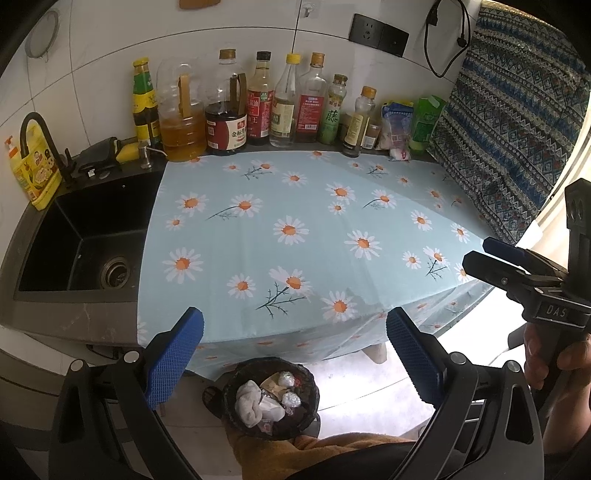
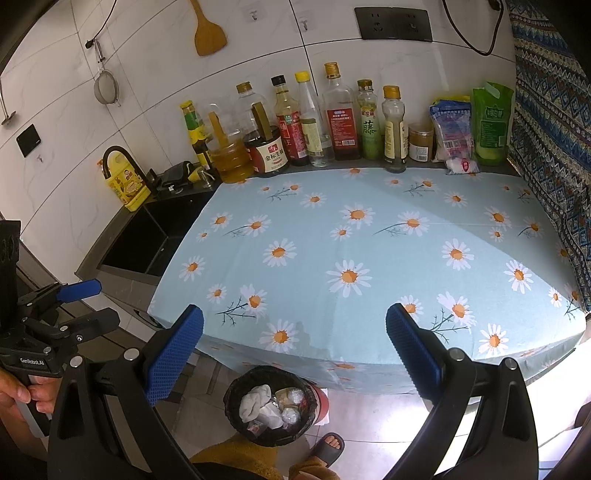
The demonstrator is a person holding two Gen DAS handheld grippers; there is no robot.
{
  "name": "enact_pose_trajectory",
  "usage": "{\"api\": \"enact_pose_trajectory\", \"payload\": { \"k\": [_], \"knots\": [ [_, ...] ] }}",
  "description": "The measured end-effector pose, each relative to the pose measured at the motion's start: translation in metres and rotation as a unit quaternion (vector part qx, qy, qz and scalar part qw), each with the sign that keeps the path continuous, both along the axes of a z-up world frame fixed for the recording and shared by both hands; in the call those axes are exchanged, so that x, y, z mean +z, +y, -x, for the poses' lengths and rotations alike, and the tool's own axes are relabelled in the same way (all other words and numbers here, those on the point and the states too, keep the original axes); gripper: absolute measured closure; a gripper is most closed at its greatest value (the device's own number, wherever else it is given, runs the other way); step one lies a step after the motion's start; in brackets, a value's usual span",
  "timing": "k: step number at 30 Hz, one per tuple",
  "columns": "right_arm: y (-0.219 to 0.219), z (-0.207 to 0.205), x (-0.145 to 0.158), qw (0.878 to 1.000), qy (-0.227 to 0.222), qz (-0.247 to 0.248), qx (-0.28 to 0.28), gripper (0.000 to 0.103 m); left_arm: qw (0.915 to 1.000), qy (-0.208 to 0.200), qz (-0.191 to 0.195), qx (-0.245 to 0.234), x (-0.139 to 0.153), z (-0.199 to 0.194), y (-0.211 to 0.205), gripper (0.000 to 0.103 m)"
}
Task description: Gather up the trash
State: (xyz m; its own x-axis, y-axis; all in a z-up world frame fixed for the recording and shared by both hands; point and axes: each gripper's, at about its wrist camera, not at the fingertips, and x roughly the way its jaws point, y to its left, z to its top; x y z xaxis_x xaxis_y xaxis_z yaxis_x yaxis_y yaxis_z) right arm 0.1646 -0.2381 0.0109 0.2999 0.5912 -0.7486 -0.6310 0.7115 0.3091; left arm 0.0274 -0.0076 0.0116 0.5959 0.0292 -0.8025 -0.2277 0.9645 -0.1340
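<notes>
Left wrist view. One left claw [image 1: 294, 326] is hovering past the front edge of the surface [image 1: 295, 236], its two blue-padded fingers standing wide apart and gripping nothing. One daisy-print cloth is covering the surface, with no loose item lying on it. One black-lined trash bin [image 1: 271, 398] is standing on the floor below the front edge, mouth facing up, between the fingers as the camera sees it. Inside it, one crumpled white tissue [image 1: 251, 400] and at least two foil balls [image 1: 287, 378] are lying with scraps too small to tell. One right claw [image 1: 480, 254] is entering at the right edge, a hand [image 1: 554, 358] holding its grip; its fingers are lying almost together, empty; "DAS" is showing on the body. One black sink [image 1: 88, 236] is sitting left of the cloth. About ten bottles [image 1: 258, 103] are lining the back wall, the labels in Chinese.

Right wrist view. The right claw [image 2: 294, 326] is hanging with fingers spread wide and empty above the bin [image 2: 275, 404], which is standing upright beside one sandalled foot [image 2: 328, 448]. The left claw [image 2: 98, 301] is showing at the left, marked "GenRobot.AI"; its fingers look narrowly parted here, empty. One wooden spatula [image 2: 208, 31] and one strainer [image 2: 105, 86] are hanging on the wall.
</notes>
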Motion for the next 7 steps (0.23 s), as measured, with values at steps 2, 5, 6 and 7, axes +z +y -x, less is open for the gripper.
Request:
{"api": "enact_pose_trajectory", "payload": {
  "k": [2,5,6,7],
  "knots": [
    [-0.0007,-0.0004,-0.0009,1.000,0.000,0.001,0.002,0.005,1.0000,0.002,0.003,0.002,-0.0004,0.0000,0.0006,0.007],
    [-0.0009,-0.0007,-0.0012,1.000,0.001,0.001,0.003,0.005,1.0000,-0.002,-0.003,-0.001,0.0002,0.0008,0.0006,0.007],
    [-0.0008,-0.0006,-0.0010,1.000,0.000,0.002,0.002,0.005,1.0000,-0.001,-0.004,0.000,0.0001,0.0008,0.0005,0.007],
    [-0.0009,-0.0005,-0.0007,1.000,0.000,0.002,0.002,0.005,1.0000,-0.001,-0.001,-0.001,0.0001,0.0005,0.0011,0.007]
  ]
}}
